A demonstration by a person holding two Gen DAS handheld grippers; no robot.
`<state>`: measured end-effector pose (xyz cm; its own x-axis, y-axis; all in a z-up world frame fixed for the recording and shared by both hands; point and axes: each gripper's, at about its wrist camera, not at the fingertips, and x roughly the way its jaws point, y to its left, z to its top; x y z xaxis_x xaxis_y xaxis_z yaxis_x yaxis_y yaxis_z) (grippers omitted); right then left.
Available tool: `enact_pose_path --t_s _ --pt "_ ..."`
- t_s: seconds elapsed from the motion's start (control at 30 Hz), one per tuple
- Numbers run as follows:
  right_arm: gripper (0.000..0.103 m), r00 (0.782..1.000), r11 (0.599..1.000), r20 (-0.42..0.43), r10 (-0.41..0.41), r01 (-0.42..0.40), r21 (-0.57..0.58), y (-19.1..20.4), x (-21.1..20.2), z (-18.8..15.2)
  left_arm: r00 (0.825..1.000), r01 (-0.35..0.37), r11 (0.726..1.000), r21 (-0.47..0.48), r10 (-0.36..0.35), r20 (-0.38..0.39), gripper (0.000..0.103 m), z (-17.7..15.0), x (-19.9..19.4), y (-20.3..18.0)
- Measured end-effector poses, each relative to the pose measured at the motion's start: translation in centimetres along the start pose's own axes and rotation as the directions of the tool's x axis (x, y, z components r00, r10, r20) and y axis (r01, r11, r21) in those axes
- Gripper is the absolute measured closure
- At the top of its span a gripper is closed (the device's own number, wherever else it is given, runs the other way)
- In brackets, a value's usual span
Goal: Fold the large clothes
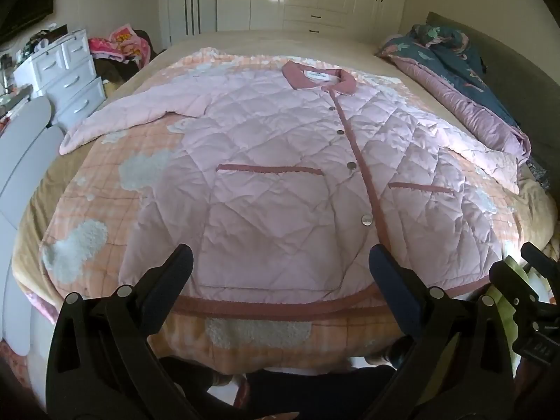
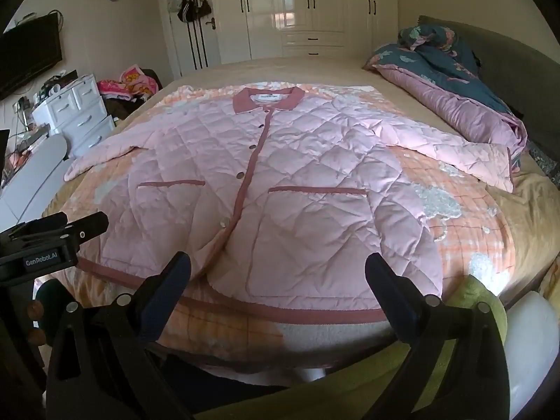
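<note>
The bed (image 1: pixel 245 40) fills nearly everything ahead of me, and I stand at its foot so I can reach across it. Over it lies a peach checked blanket (image 1: pixel 105 182) with fluffy white patches, which gives the clothing a flat place to be folded on. At the headboard side a bundled blue and mauve quilt (image 2: pixel 451 80) is pushed well clear of the working area.

On the blanket lies the pink quilted jacket (image 1: pixel 280 161), front up and buttoned, collar (image 1: pixel 316 77) away from me and hem nearest me. Both sleeves are spread outward, one toward the white drawers, one toward the quilt, so it looks laid out ready and no fold has been made yet.

My left gripper (image 1: pixel 280 262) hovers above the hem with its fingers wide apart and nothing between them. My right gripper (image 2: pixel 278 269) is just beside it, also spread wide and empty, over the other half of the hem. I judge they are held tilted down like this to take hold of the jacket first, probably a side or a sleeve to bring inward.
</note>
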<state>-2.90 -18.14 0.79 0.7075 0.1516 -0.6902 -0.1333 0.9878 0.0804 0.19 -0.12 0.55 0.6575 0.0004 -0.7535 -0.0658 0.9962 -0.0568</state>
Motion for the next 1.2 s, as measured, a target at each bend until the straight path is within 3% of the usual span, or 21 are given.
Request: enact_pose_path --t_s 1.2 --pt "0.004 1.000 1.000 0.002 -0.007 0.007 -0.005 0.22 -0.09 0.00 1.000 0.001 1.000 0.002 -0.001 0.008 0.009 0.46 -0.32 -0.56"
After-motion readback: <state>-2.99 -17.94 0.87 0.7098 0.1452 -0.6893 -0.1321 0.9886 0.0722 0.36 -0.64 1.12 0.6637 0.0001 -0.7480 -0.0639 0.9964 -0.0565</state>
